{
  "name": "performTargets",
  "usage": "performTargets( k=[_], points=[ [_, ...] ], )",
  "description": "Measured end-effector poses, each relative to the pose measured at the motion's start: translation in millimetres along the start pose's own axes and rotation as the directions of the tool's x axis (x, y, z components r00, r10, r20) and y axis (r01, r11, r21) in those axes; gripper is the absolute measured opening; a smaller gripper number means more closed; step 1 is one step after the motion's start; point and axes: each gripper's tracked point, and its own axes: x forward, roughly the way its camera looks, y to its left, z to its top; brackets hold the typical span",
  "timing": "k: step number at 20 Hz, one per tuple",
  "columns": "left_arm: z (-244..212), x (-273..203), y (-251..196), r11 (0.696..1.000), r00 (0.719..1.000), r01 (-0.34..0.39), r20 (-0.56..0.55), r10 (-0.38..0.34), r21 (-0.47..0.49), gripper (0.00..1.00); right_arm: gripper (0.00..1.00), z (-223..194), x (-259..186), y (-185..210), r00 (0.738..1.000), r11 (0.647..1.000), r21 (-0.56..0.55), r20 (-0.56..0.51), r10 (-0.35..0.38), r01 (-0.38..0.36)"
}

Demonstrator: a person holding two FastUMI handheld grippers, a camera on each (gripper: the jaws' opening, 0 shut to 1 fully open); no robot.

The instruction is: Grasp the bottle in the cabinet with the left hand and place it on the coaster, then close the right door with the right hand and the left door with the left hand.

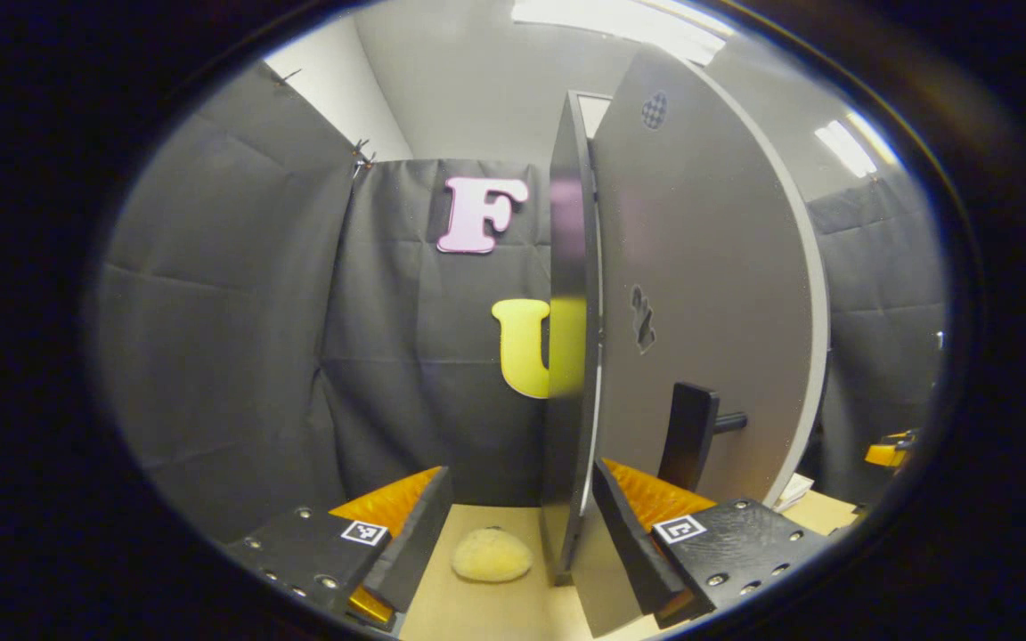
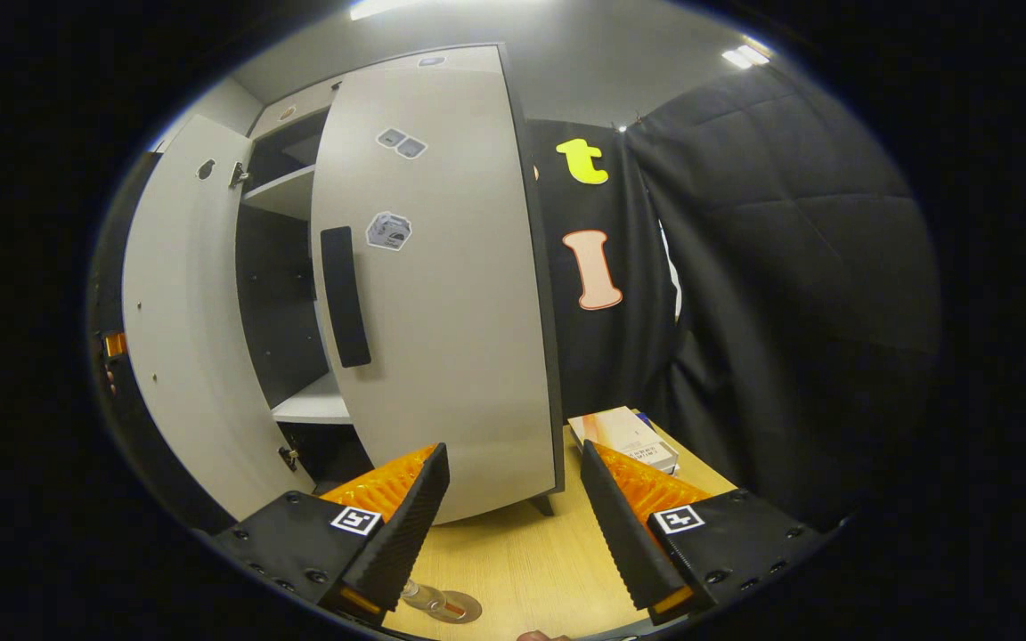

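We have the left claw (image 1: pixel 513 534) right up at the edge of the grey left cabinet door (image 1: pixel 700 294), its fingers spread wide, and the door's dark edge (image 1: pixel 571 356) stands between them, nearer the right-hand finger, though we cannot tell if it touches. The door's outer face is plain matte grey with two small stickers and a black bar handle (image 1: pixel 687 436) standing off it on a short peg. Below, on the pale wooden counter (image 1: pixel 477 605), lies a small yellowish round sponge-like pad (image 1: pixel 492 555). Over in the right gripper view, the right claw (image 2: pixel 513 525) hangs apart too, gripping nothing, in front of the grey right cabinet door (image 2: pixel 442 294), which carries a black vertical handle (image 2: pixel 345 296) and a few stickers and looks almost shut. The left door (image 2: pixel 183 329) swings wide open here, and between the two we see white shelves (image 2: pixel 299 191) in a dark interior. Low on the counter (image 2: pixel 522 570), just beside the left-hand finger, the clear bottle (image 2: pixel 428 598) stands on a round grey coaster (image 2: pixel 460 608). A small white box (image 2: pixel 624 436) rests on the counter beside the cabinet.
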Motion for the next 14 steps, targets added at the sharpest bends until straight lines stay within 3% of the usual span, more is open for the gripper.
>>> performTargets(
  k=[2,3,9,11,12,14],
  points=[
    [-0.3,1.4,-14.5,1.000,1.000,-0.009,-0.001,0.009,-0.003,0.99,0.92,-3.0,2.5,-2.0,1.000,1.000,-0.001,-0.016,0.006,-0.006],
    [-1.5,-0.1,-21.2,1.000,1.000,-0.023,-0.002,0.023,-0.001,0.99,0.95,-3.3,2.8,-2.9,1.000,1.000,-0.004,-0.022,0.010,-0.010],
    [0.6,-9.1,-38.7,0.989,0.991,-0.136,-0.004,0.136,0.060,0.99,0.92,1.5,15.6,-21.8,0.999,0.999,-0.023,-0.026,0.040,-0.041],
    [2.5,-9.1,-46.5,0.985,0.986,-0.164,-0.007,0.165,0.051,0.99,0.95,3.5,26.1,-33.3,0.999,0.997,-0.059,-0.032,0.042,-0.044],
    [1.5,-10.3,-50.8,0.982,0.983,-0.180,-0.009,0.181,0.055,0.98,0.92,9.7,29.8,-39.0,0.999,0.996,-0.081,-0.035,0.041,-0.044],
    [0.6,-13.9,-58.7,0.975,0.977,-0.214,-0.012,0.215,0.062,0.98,0.95,11.5,35.0,-48.4,0.998,0.993,-0.100,-0.037,0.058,-0.061]
  ],
)
